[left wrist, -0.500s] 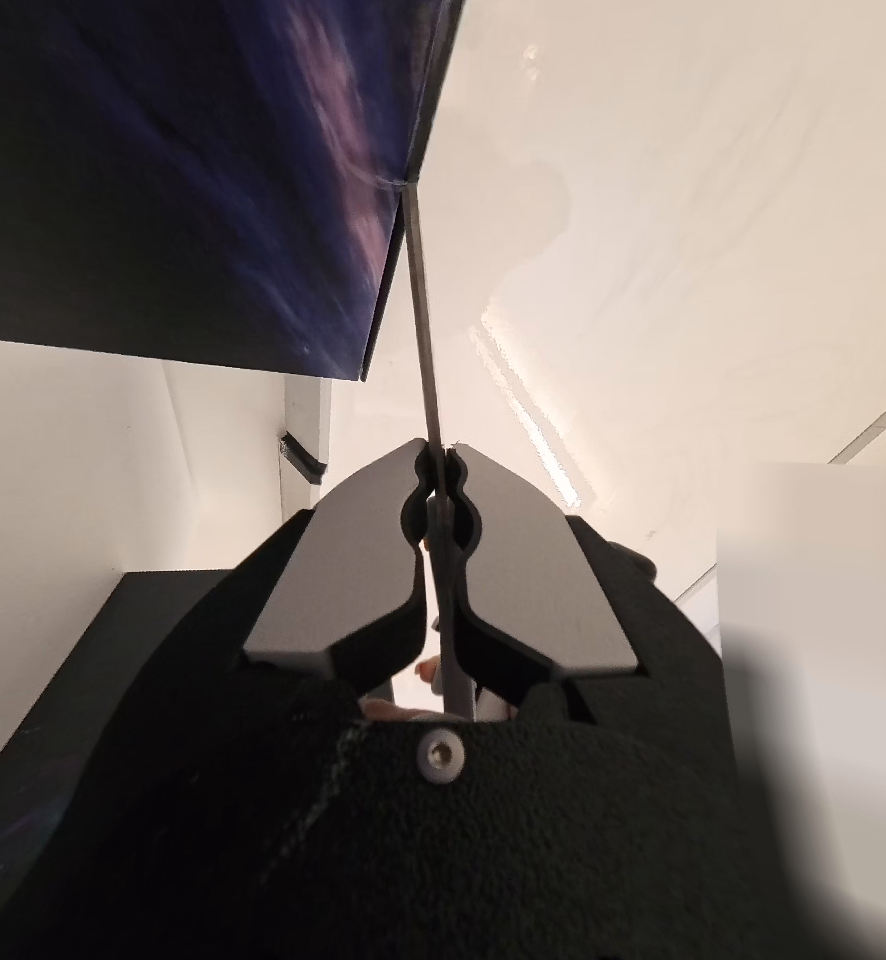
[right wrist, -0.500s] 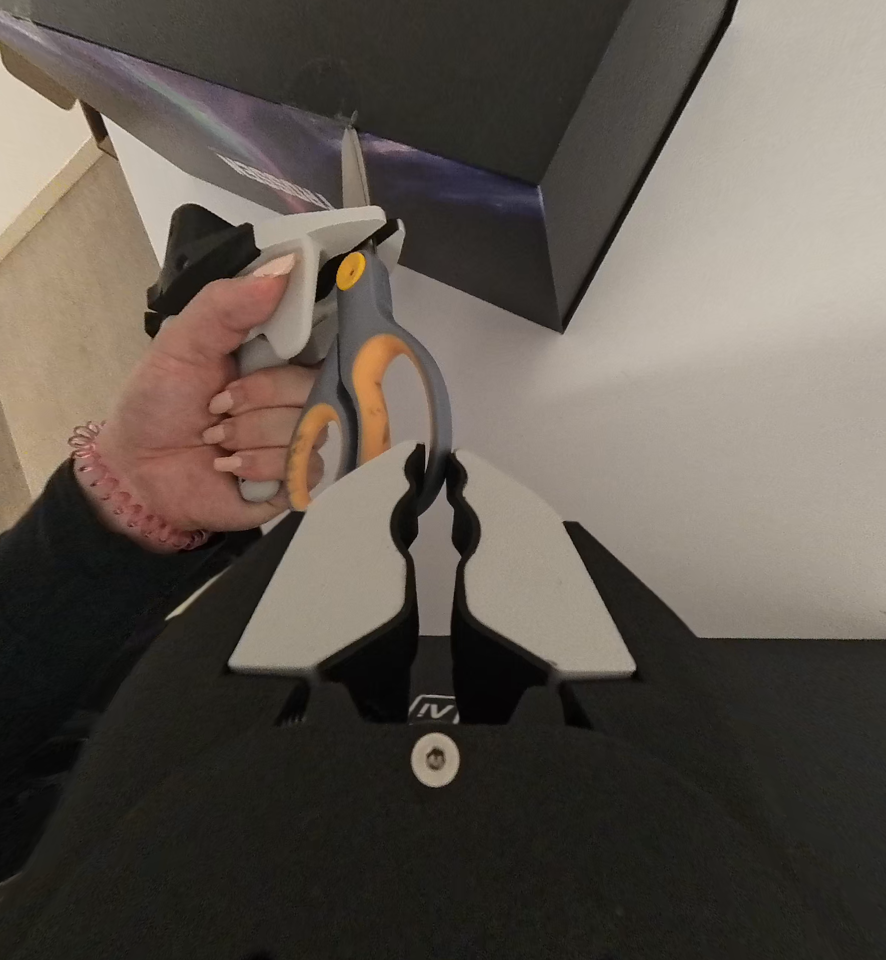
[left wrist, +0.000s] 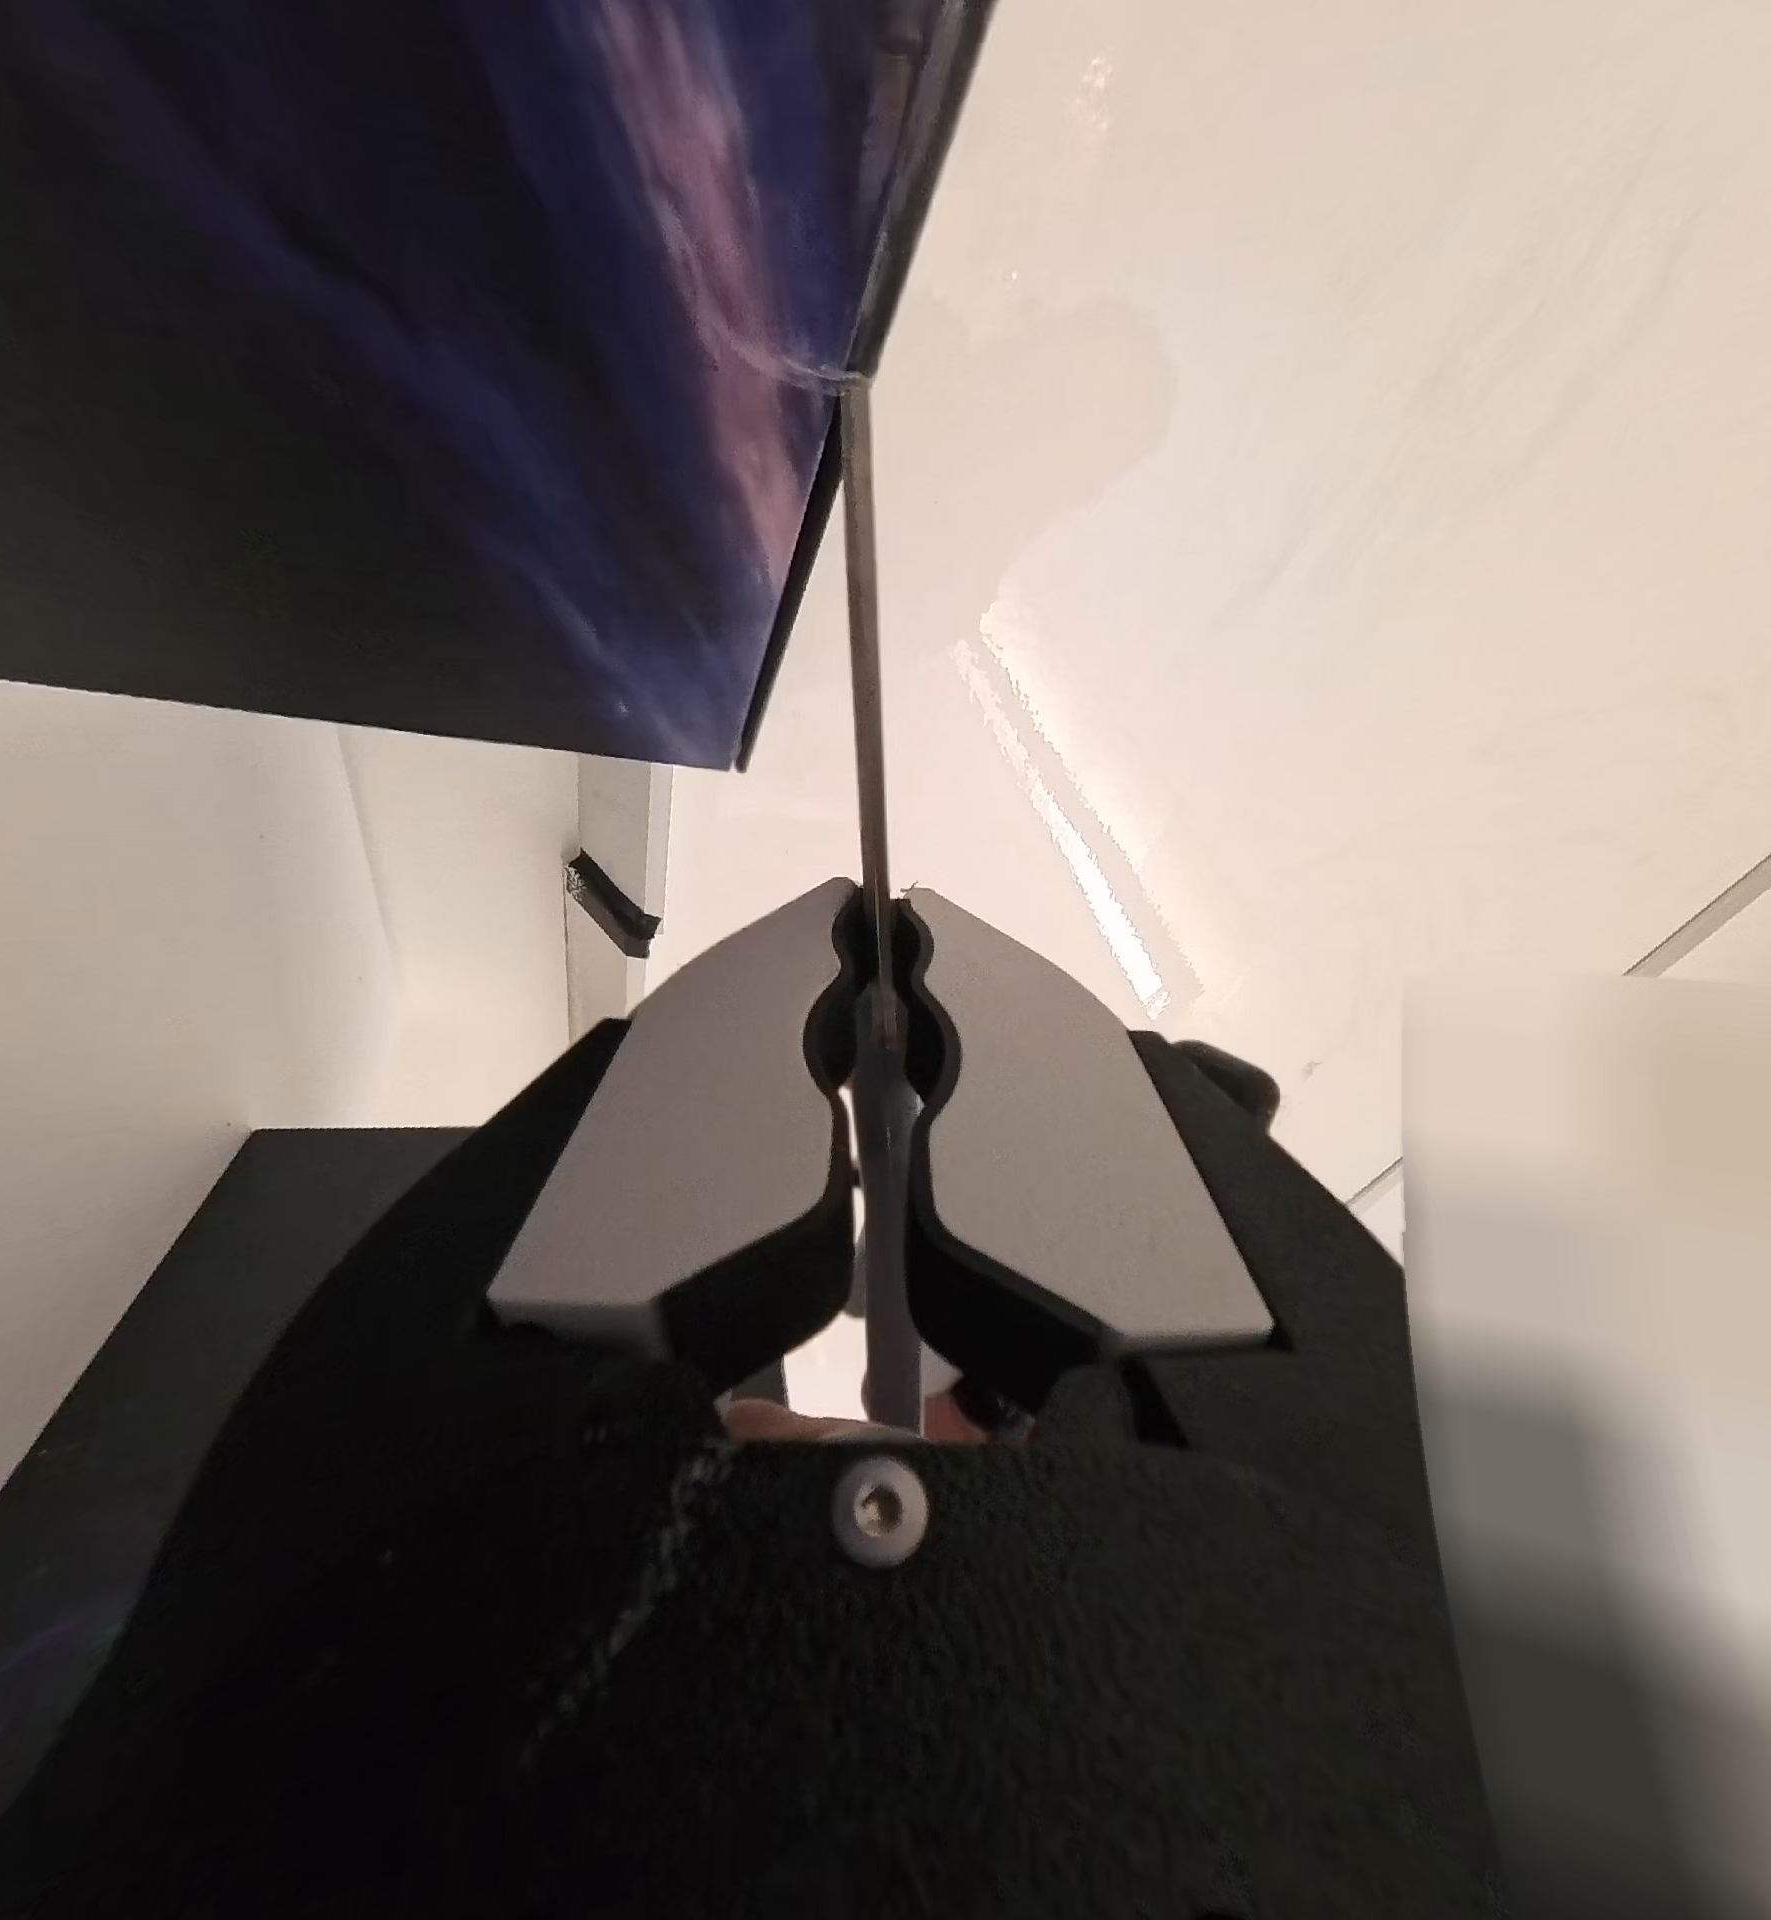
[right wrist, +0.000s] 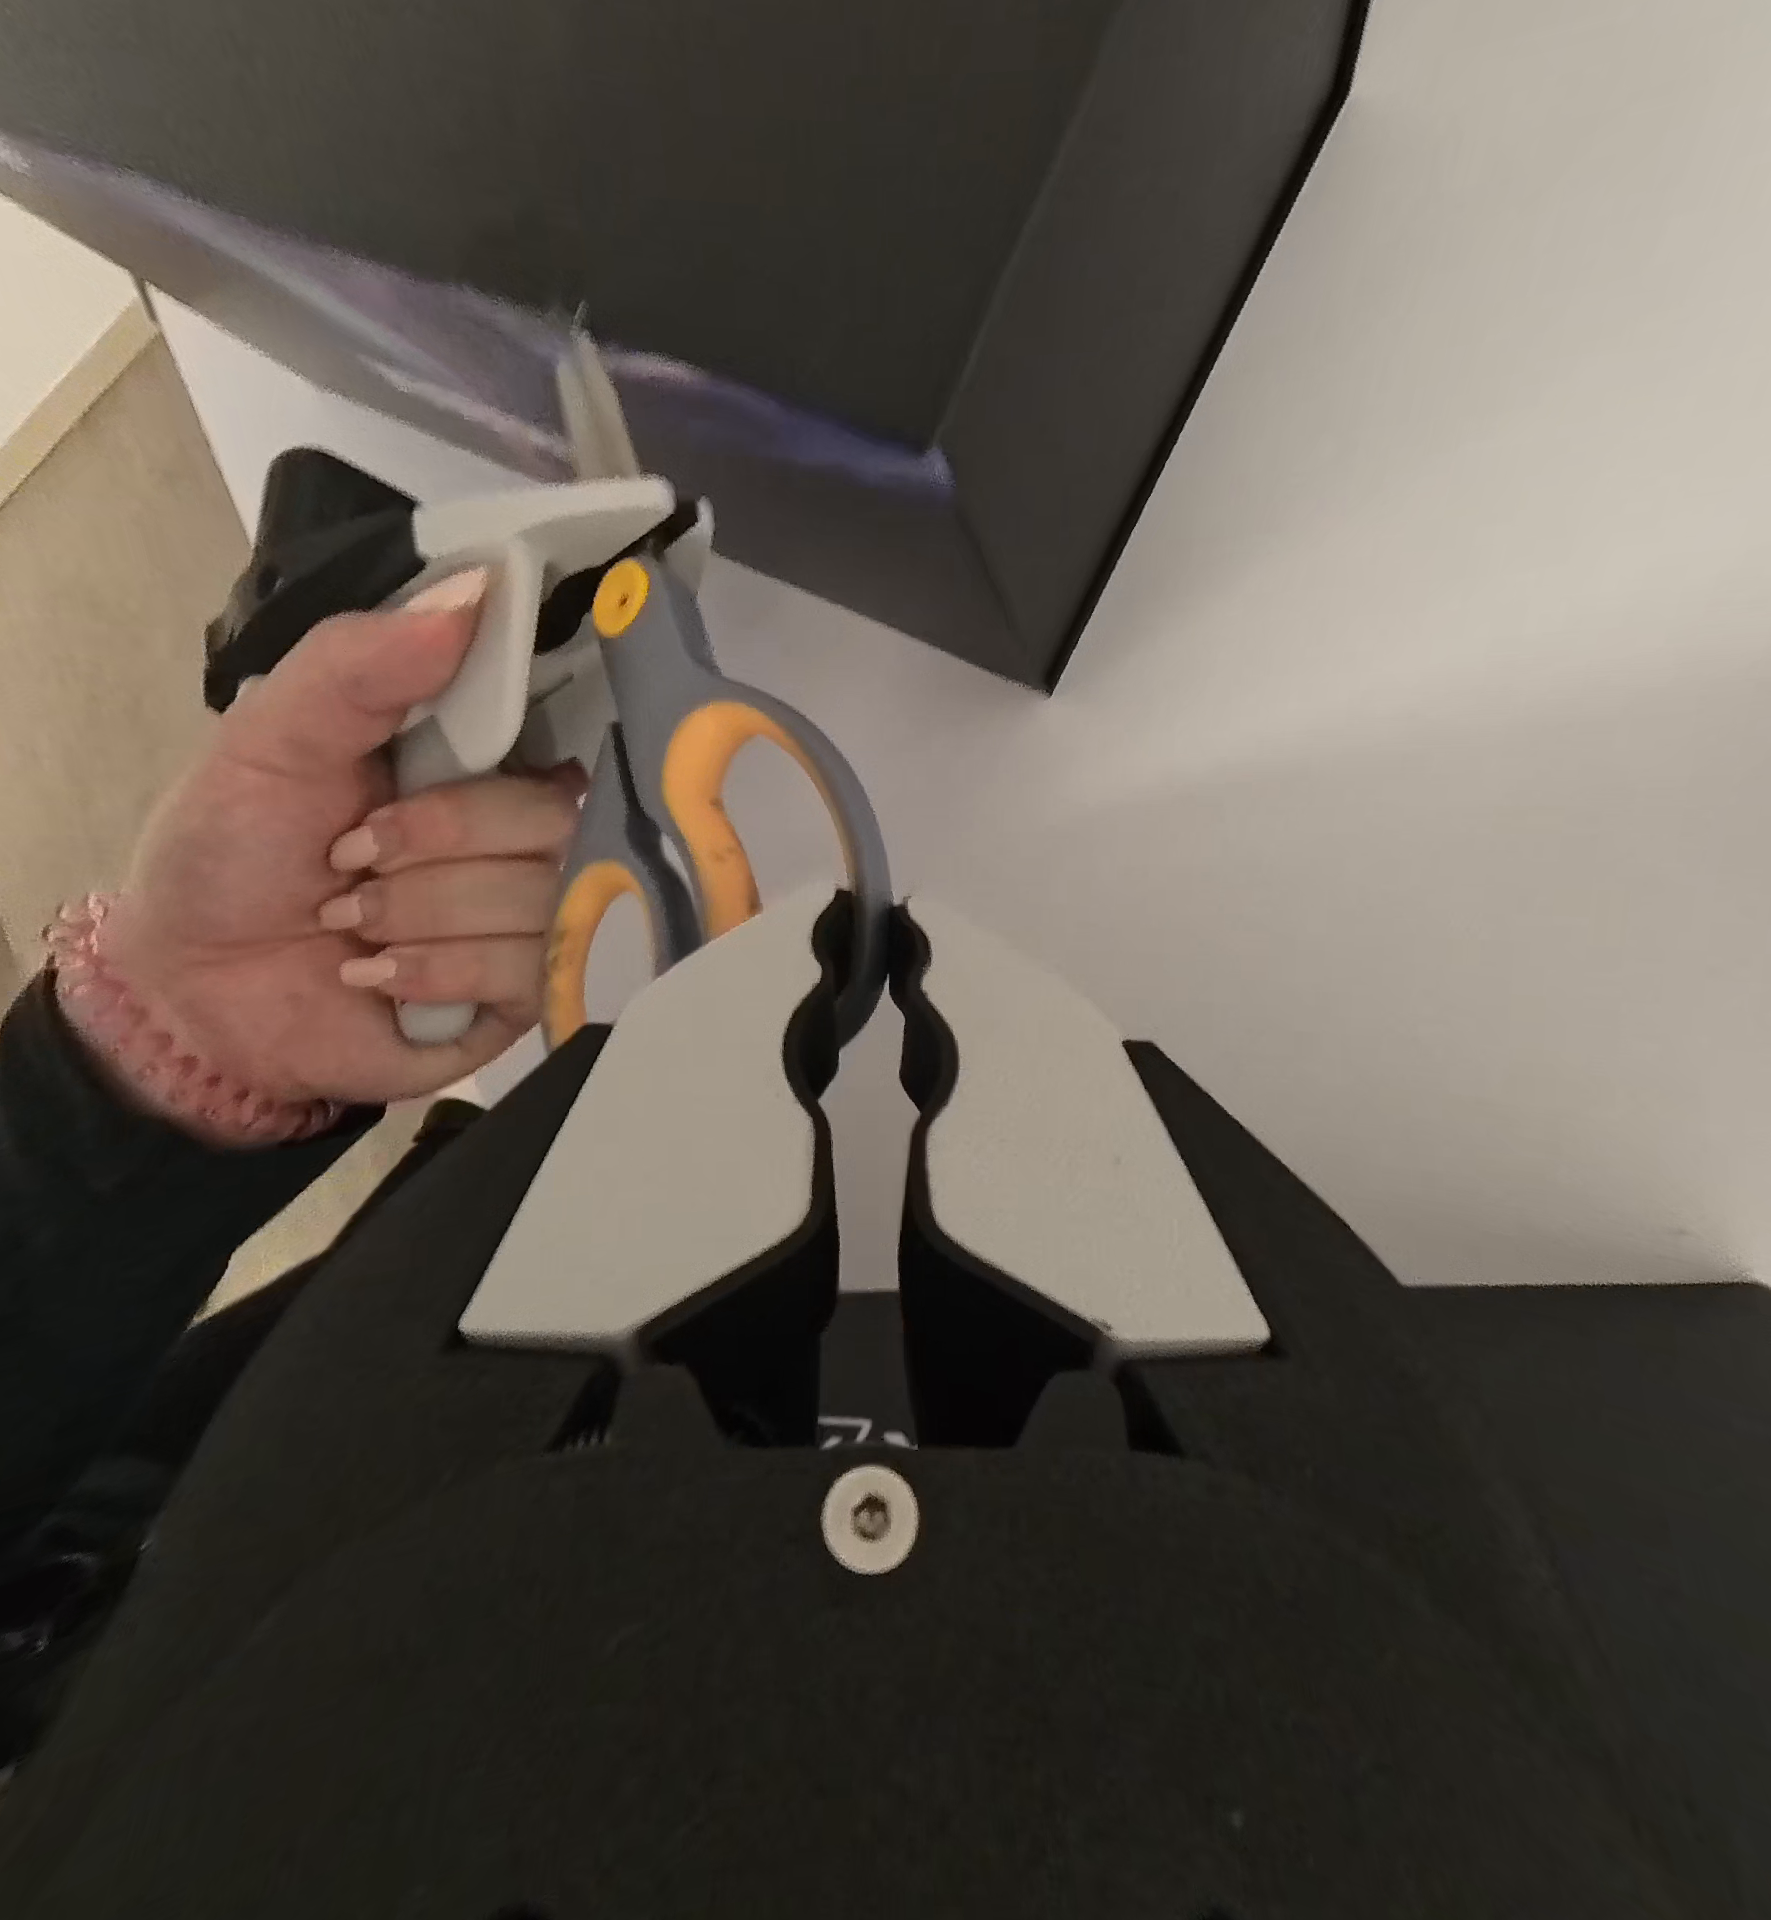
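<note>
The left tool [left wrist: 876, 904] is clamped on the blades of the scissors [left wrist: 865, 644], whose tip meets the edge of the dark blue box [left wrist: 393, 364] above. In the right wrist view, the right tool [right wrist: 868, 909] pinches the grey and orange handle loop of the scissors [right wrist: 746, 790] below that box [right wrist: 860, 208], while a hand [right wrist: 341, 862] left of the scissors grips the left tool's [right wrist: 652, 520] handle
</note>
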A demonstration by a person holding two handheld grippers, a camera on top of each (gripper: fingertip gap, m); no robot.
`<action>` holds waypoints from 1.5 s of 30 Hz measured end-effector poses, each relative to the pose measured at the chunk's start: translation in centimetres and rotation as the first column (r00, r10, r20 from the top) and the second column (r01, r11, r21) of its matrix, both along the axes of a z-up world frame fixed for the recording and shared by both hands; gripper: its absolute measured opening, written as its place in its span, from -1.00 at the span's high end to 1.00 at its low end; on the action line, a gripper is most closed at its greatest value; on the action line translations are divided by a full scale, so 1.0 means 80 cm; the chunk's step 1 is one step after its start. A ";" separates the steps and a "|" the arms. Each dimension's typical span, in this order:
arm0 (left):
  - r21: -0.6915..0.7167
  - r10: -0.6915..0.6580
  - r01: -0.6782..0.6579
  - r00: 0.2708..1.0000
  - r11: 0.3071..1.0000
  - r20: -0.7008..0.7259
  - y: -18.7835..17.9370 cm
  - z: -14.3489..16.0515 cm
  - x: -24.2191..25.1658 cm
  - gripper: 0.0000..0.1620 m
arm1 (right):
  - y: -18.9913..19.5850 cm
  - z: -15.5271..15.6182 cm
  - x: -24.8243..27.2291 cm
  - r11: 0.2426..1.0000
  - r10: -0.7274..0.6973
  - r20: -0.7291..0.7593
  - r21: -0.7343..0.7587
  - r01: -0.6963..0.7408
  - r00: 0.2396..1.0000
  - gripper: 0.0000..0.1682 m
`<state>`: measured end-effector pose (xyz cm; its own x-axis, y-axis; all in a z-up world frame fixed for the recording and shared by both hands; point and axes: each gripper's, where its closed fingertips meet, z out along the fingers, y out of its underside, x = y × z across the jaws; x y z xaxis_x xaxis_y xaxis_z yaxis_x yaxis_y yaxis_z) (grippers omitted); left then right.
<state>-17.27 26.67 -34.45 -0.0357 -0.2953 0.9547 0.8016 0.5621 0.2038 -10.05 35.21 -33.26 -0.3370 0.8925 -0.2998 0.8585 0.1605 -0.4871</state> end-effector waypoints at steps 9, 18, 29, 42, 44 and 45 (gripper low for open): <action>-0.002 0.010 -0.010 1.000 1.000 0.005 -0.008 -0.002 0.009 0.98 | -0.025 -0.006 0.029 0.995 0.029 0.032 -0.094 -0.026 0.999 0.92; -0.002 0.001 -0.001 1.000 1.000 0.024 0.005 0.003 -0.006 0.97 | 0.010 0.009 -0.024 0.997 -0.038 -0.071 -0.077 0.032 0.997 0.92; -0.093 0.008 -0.008 1.000 0.996 -0.002 0.007 -0.005 -0.009 0.97 | 0.023 -0.008 -0.049 0.998 -0.042 -0.047 -0.052 0.039 0.998 0.89; -0.089 0.003 -0.004 1.000 0.996 -0.015 0.012 -0.008 -0.013 0.98 | 0.028 -0.010 -0.054 0.997 -0.047 -0.081 -0.070 0.041 0.996 0.89; -0.096 0.003 -0.004 1.000 0.995 -0.018 0.012 -0.007 -0.013 0.97 | 0.028 -0.007 -0.055 0.997 -0.047 -0.083 -0.072 0.041 0.995 0.89; -0.119 -0.002 -0.002 1.000 0.993 -0.030 0.012 -0.006 -0.013 0.97 | 0.028 -0.006 -0.056 0.996 -0.053 -0.085 -0.076 0.046 0.995 0.89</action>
